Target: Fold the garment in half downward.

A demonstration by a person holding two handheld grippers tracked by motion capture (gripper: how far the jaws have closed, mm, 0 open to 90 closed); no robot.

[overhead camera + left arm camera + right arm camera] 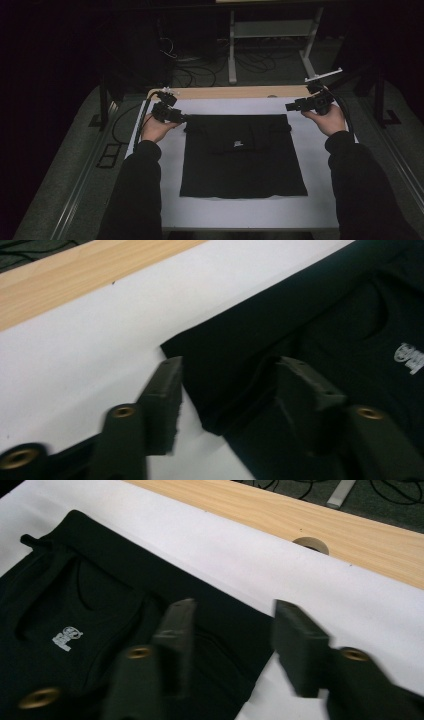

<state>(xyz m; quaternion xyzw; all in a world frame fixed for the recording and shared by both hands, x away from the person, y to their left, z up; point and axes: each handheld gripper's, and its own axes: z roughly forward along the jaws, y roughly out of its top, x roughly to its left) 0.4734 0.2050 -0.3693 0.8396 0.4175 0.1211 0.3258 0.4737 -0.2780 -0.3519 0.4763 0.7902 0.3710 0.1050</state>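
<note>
- A black folded fabric garment [243,155] with a small white printed logo [238,145] lies flat in the middle of the white-covered surface [320,200], roughly square in outline, its far edge running parallel to the bare pale wooden strip [235,92] at the back.
- Your left tongs [176,117] sit at the garment's far left corner in the high view, with your left hand [156,128] just beside the cloth.
- In the left gripper view those left tongs [227,390] are spread apart; one jaw is over the white cover, the other over the black cloth, and the garment's corner [172,346] lies between and just ahead of them. You are gripping nothing; whether the jaws touch the cloth I cannot tell.
- Your right tongs [295,106] hover near the garment's far right corner in the high view, held by your right hand [327,120], which is over the white cover to the right of the cloth.
- In the right gripper view the right tongs [230,630] are also spread wide and hold nothing; one jaw is over the black fabric, the other over the white cover, with the garment's edge running between them.
- That same view shows the logo [67,638] to the left and a round hole [311,544] in the wooden strip beyond.
- Both dark sleeves [135,195] come in from the bottom of the high view.
</note>
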